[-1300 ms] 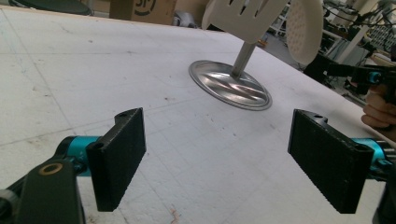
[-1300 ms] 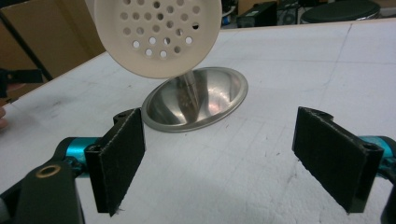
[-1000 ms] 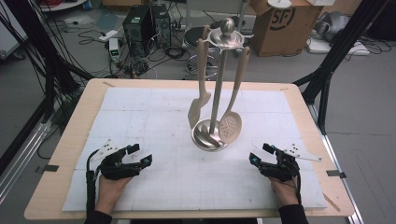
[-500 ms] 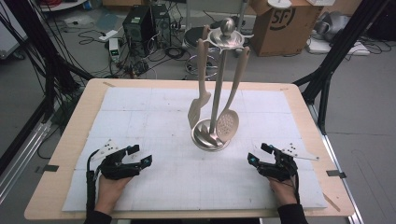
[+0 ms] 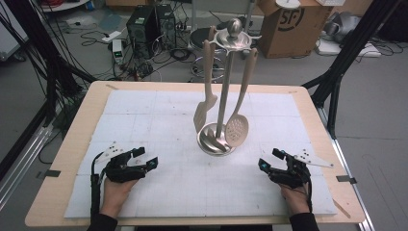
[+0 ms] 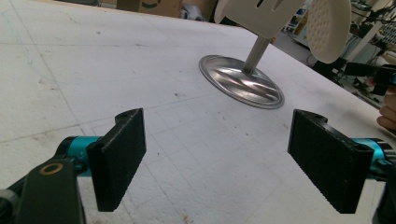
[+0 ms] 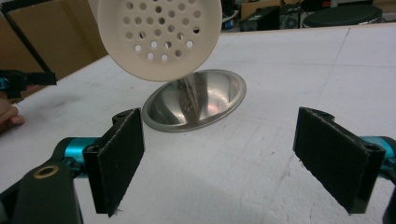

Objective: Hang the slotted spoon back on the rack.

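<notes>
A: What do we have on the table?

B: Utensil stand (image 5: pixel 222 96): steel pole on a round dished steel base (image 5: pixel 214 144), knob and hook ring on top. Three cream plastic utensils hang from it: a slotted turner (image 5: pixel 206 91), a round perforated skimmer (image 5: pixel 238 126), and a third handle behind the pole that we can't identify.

A: Where does it sit against the jaws?

B: Ahead of both grippers, between them and well apart from each. In the left gripper view the base (image 6: pixel 240 80) lies beyond the jaws, nearer the right-hand jaw, with the turner blade (image 6: pixel 261 14) and skimmer (image 6: pixel 329 28) hanging above it. In the right gripper view the base (image 7: pixel 196 100) is past the jaws, closer to the left-hand one, and the skimmer head (image 7: pixel 159 35) hangs right over it.

A: Jaw state?

B: Left gripper (image 5: pixel 142 160): jaws wide apart, nothing between them but the white gridded mat (image 5: pixel 144 115). Right gripper (image 5: pixel 268 160): same, spread wide, gap empty. Neither touches the stand. Whether the jaw tips rest on the mat, we can't tell.

A: Hands?

B: One on each gripper, at the near edge of the mat.
</notes>
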Demonstrator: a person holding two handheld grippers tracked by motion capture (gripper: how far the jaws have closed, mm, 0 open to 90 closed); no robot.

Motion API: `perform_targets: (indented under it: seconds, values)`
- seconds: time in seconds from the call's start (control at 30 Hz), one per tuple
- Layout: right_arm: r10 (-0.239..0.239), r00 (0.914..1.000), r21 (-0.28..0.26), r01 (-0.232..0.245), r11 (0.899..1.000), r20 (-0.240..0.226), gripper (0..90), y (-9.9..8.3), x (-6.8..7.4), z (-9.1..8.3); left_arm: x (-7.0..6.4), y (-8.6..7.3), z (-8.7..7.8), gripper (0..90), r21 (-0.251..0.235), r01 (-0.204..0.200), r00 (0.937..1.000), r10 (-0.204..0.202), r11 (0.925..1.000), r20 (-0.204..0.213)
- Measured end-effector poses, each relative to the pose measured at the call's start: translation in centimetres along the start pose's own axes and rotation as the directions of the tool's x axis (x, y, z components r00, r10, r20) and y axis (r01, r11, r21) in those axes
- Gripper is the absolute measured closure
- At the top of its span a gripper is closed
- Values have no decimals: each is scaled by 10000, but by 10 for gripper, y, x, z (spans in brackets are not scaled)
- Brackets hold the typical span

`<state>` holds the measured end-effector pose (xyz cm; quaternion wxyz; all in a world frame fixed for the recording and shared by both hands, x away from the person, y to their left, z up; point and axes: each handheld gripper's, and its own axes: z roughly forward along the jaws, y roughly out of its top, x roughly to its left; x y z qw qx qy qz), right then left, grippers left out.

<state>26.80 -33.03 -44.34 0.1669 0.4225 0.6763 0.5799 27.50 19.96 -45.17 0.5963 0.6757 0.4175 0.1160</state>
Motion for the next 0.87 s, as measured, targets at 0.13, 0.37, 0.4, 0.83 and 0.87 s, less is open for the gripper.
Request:
perform_targets:
  seconds: [0.13, 0.37, 0.4, 0.83, 0.87]
  values:
    - [83, 10000, -60, -83, 9999, 32, 162, 0, 3, -1, -1, 0, -1, 198, -21, -59, 9999, 60, 10000, 109]
    - [71, 10000, -89, -71, 9999, 52, 161, -1, 5, -4, 0, 1, -1, 198, -213, 64, 9999, -62, 9998, 89]
    - [83, 10000, -90, -83, 9999, 48, 162, -1, 5, -5, 0, 1, -1, 198, -205, 47, 10000, -46, 9998, 87]
    - [21, 10000, -111, -20, 9999, 49, 161, 0, 5, -4, 0, 1, -1, 198, -178, 91, 9999, -89, 9998, 119]
    - [35, 10000, -103, -35, 9999, 41, 161, 0, 5, -4, 0, 1, -1, 198, -178, 91, 9999, -89, 9998, 125]
